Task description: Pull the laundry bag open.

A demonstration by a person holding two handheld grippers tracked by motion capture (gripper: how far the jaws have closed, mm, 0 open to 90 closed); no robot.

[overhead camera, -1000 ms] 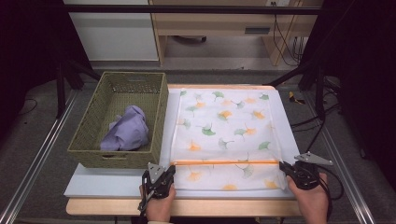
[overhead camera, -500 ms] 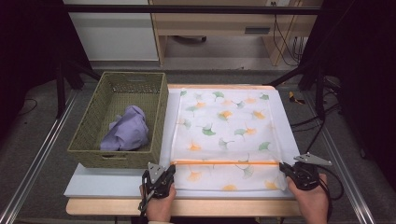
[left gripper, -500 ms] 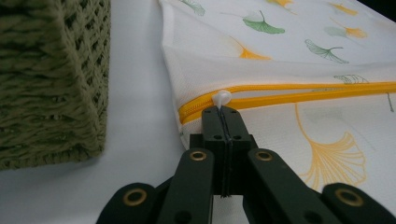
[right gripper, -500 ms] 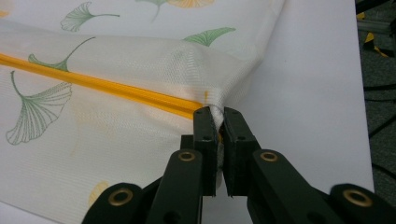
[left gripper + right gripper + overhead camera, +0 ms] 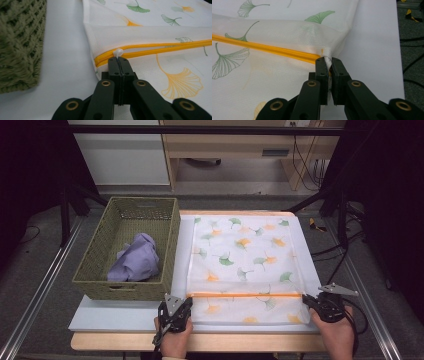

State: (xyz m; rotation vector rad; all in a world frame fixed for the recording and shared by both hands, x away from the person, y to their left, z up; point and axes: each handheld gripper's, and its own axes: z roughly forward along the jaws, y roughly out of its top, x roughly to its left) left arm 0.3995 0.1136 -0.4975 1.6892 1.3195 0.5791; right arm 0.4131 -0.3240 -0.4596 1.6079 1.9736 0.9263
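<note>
Both jaws closed: zipper pull (image 5: 118,52), bag edge (image 5: 327,60).

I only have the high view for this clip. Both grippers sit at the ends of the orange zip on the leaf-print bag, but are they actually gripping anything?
Observer: Yes. In its own view the left gripper has its jaws shut on the zip pull, at the zip's end nearest the basket.
Operator: And the right one?
Observer: The right gripper pinches a fold of the bag's fabric at the zip's far end.
Operator: Is the zip open?
Observer: Both gripper views show it closed.
</note>
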